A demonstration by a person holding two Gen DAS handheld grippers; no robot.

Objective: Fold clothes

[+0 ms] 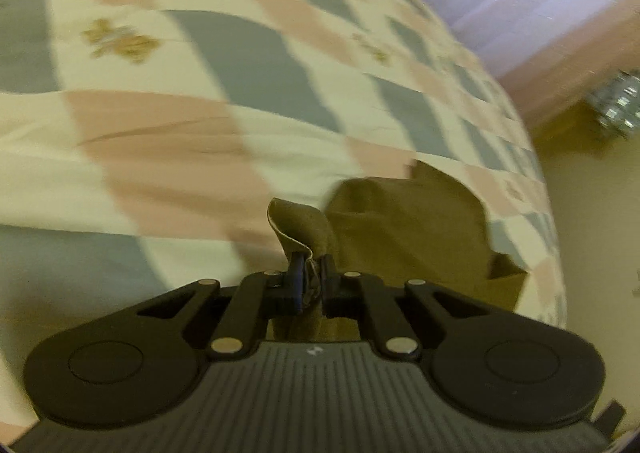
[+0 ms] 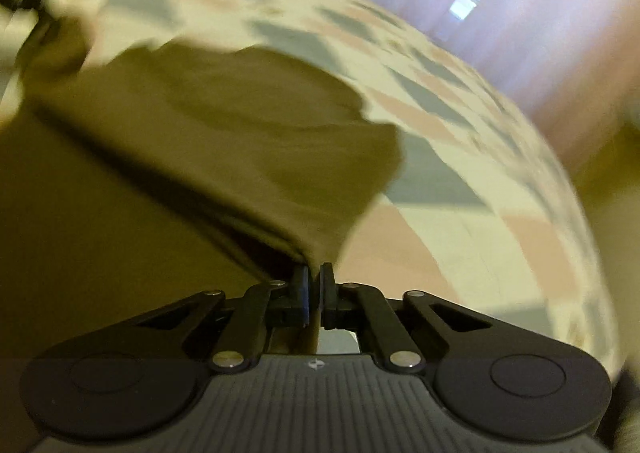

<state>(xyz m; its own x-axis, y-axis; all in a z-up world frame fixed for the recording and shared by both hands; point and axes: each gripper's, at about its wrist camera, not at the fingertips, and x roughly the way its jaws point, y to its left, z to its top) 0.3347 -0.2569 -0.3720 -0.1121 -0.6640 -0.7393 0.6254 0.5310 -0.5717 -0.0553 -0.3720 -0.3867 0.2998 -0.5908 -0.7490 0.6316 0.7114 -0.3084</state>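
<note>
An olive-brown garment (image 1: 404, 229) lies on a bed with a checked quilt (image 1: 160, 133) in cream, pink and grey. In the left wrist view my left gripper (image 1: 312, 265) is shut on a bunched edge of the garment, and a fold of cloth sticks up between its black fingers (image 1: 297, 277). In the right wrist view the same olive-brown garment (image 2: 224, 141) spreads wide to the left and ahead. My right gripper (image 2: 315, 273) is shut on a corner of it, the cloth rising taut from the pads. Both views are blurred.
The quilt (image 2: 460, 213) ends at the bed's right edge, with pale floor (image 1: 592, 213) beyond. A pink curtain (image 1: 540, 5) with a bright gap hangs at the back right. A shiny silver object (image 1: 618, 105) stands near a low wooden surface at the far right.
</note>
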